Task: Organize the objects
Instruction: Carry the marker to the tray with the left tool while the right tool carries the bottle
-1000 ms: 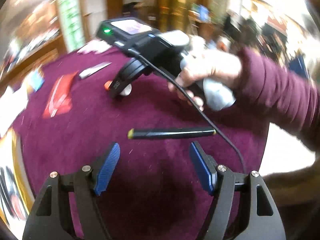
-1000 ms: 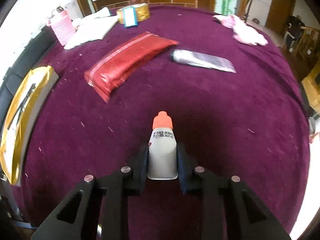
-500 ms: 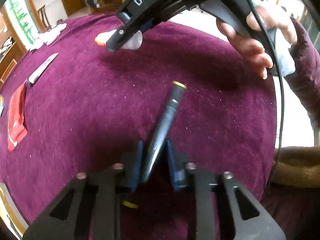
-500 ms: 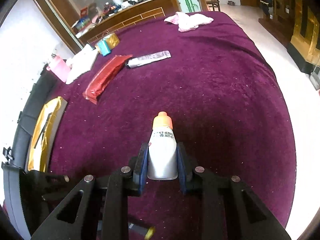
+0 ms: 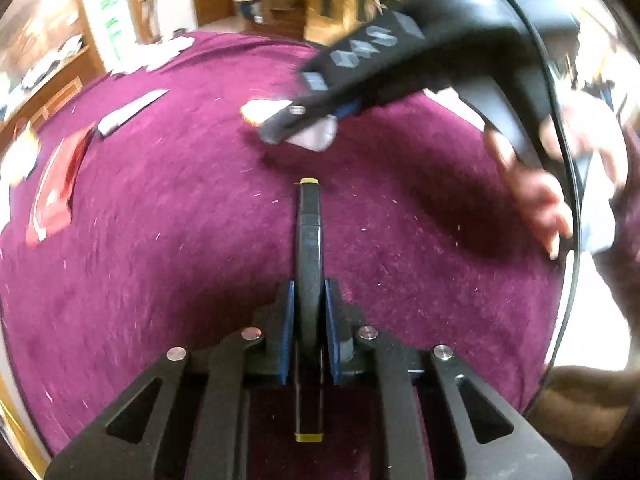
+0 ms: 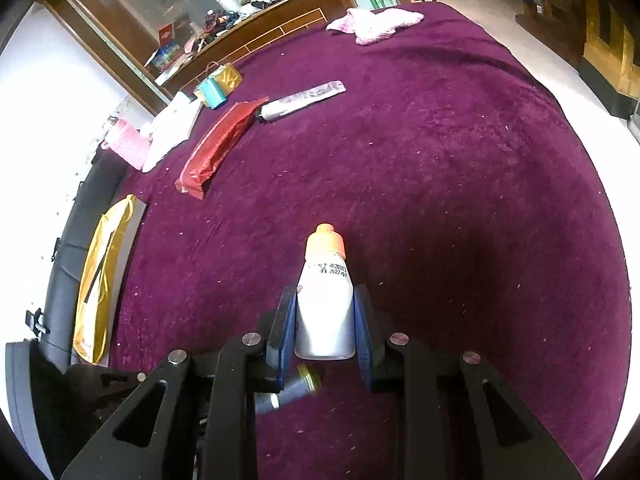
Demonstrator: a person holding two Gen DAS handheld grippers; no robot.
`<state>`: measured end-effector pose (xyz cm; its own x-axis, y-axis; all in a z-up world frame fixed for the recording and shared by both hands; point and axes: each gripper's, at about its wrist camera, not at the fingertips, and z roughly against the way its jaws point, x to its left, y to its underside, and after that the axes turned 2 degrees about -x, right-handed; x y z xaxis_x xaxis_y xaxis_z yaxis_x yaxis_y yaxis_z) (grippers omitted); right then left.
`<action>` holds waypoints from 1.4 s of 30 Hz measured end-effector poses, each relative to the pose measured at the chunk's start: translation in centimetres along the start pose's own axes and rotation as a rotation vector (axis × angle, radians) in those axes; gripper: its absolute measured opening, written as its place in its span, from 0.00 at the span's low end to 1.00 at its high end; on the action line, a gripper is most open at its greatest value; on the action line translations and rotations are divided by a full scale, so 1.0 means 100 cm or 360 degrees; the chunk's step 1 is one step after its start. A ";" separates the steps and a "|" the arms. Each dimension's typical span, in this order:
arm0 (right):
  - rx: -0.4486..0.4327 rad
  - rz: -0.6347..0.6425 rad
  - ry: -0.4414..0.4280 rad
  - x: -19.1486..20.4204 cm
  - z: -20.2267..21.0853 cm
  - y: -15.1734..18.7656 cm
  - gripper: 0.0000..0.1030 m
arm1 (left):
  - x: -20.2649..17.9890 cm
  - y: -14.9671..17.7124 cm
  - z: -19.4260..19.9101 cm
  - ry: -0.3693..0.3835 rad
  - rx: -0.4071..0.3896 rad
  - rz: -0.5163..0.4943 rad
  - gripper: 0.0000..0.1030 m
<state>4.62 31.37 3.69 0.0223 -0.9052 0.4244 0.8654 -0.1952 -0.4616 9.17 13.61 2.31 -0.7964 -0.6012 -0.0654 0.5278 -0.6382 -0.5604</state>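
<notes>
A black pen (image 5: 309, 240) with yellow ends runs straight out between the blue pads of my left gripper (image 5: 308, 292). The jaws are closing and the pads press on the pen's barrel, just above the purple tablecloth (image 5: 160, 240). My right gripper (image 6: 325, 300) is shut on a small white bottle (image 6: 325, 312) with an orange cap, held cap-forward. In the left wrist view that bottle (image 5: 316, 138) and the right gripper hover blurred beyond the pen's tip. The pen's yellow end (image 6: 308, 378) shows under the right gripper's fingers.
A person's hand (image 5: 540, 184) holds the right gripper's handle. On the far left of the cloth lie a red packet (image 6: 220, 144), a silver tube (image 6: 302, 100), small gift bags (image 6: 218, 82) and a gold bag (image 6: 100, 280). A pink cloth (image 6: 372, 24) lies at the far edge.
The left gripper went from wide open to closed around the pen, which lay crosswise and now points straight ahead. The right gripper swung across with the bottle still in it.
</notes>
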 end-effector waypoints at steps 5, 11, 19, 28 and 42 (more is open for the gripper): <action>-0.0005 0.0050 -0.0063 0.024 0.004 0.005 0.23 | 0.034 0.015 0.033 0.0007 -0.0166 0.0226 0.12; 0.0013 0.0135 -0.0169 0.071 0.001 0.007 0.23 | 0.068 0.042 0.092 -0.0033 -0.0401 0.0459 0.12; 0.0100 0.0328 -0.0294 0.164 -0.022 0.007 0.23 | 0.139 0.103 0.166 -0.0314 -0.0552 0.0784 0.12; 0.0275 0.0478 -0.0433 0.269 -0.079 0.027 0.23 | 0.212 0.174 0.201 -0.0660 -0.0487 0.1077 0.12; 0.0468 0.0660 -0.0444 0.354 -0.128 0.087 0.24 | 0.273 0.193 0.172 -0.0672 -0.0322 0.1257 0.12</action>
<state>6.49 -7.15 4.74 0.4857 -0.7422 0.4617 0.8579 0.3037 -0.4144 2.73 -23.42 3.93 -0.0312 -0.9780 -0.2061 0.7794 0.1052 -0.6176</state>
